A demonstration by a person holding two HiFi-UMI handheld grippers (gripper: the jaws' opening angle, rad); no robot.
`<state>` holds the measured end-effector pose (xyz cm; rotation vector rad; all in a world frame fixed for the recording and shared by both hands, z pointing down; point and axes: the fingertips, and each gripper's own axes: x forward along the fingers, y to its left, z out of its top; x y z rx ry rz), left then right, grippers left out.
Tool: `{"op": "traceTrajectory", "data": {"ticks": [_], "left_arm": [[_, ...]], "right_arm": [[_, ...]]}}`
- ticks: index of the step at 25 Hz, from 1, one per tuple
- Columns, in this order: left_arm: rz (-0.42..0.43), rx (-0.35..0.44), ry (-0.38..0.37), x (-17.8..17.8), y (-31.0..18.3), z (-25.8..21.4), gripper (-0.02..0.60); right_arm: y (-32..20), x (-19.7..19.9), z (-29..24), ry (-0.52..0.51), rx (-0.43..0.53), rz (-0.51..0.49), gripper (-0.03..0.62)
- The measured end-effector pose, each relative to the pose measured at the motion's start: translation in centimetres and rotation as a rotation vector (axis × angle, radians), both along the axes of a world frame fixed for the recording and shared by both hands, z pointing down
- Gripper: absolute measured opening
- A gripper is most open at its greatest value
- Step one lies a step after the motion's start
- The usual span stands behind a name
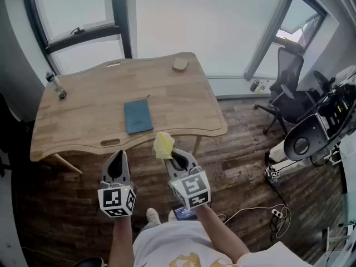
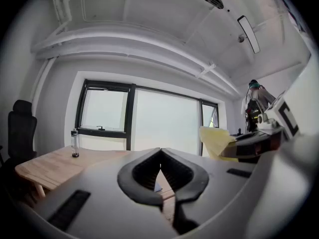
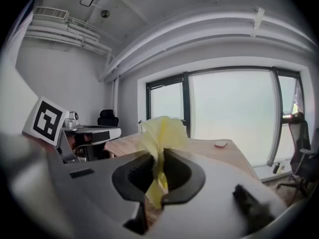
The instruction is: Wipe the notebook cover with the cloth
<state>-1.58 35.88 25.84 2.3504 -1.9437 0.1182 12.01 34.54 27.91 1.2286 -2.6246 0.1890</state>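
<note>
A blue notebook (image 1: 138,116) lies flat near the middle of the wooden table (image 1: 83,115). My right gripper (image 1: 173,156) hovers just off the table's near edge, shut on a yellow cloth (image 1: 163,144) that bunches up above its jaws (image 3: 160,133). My left gripper (image 1: 115,161) hangs beside it to the left, also short of the table, shut with nothing between its jaws (image 2: 160,153). In the left gripper view the cloth (image 2: 215,141) shows at the right, and a sliver of the notebook (image 2: 156,187) shows under the jaws.
A small clear bottle (image 1: 55,86) stands at the table's far left corner (image 2: 75,143). A small tan object (image 1: 179,64) lies at the far right edge. An office chair (image 1: 286,88) and equipment (image 1: 311,132) stand right of the table; cables (image 1: 267,213) lie on the floor.
</note>
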Motion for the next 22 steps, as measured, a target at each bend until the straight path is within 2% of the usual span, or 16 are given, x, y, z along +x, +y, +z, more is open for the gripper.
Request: {"op": "traceTrajectory", "data": {"ticks": [4,11,15,22], "left_arm": [[-0.007,0.005,0.046,-0.8,0.3,-0.4,0.014],[-0.031,0.011,0.078,-1.7,0.6,-0.3,0.014],[-0.057,-0.007,0.072,-2.3,0.6,0.4,0.014],[-0.065,-0.063,0.002,-2.3,-0.2,2.1,0.014]], "right_arm": [[-0.1,-0.3,-0.3,0.000,-0.002,-0.001,0.040],[0.0,-0.4,0.0,-0.003,-0.011,-0.002,0.040],[0.0,0.0,0.1,-0.027,-0.011,0.011,0.040],[-1.1,1.0,1.2,0.004,0.000,0.042,0.040]]}}
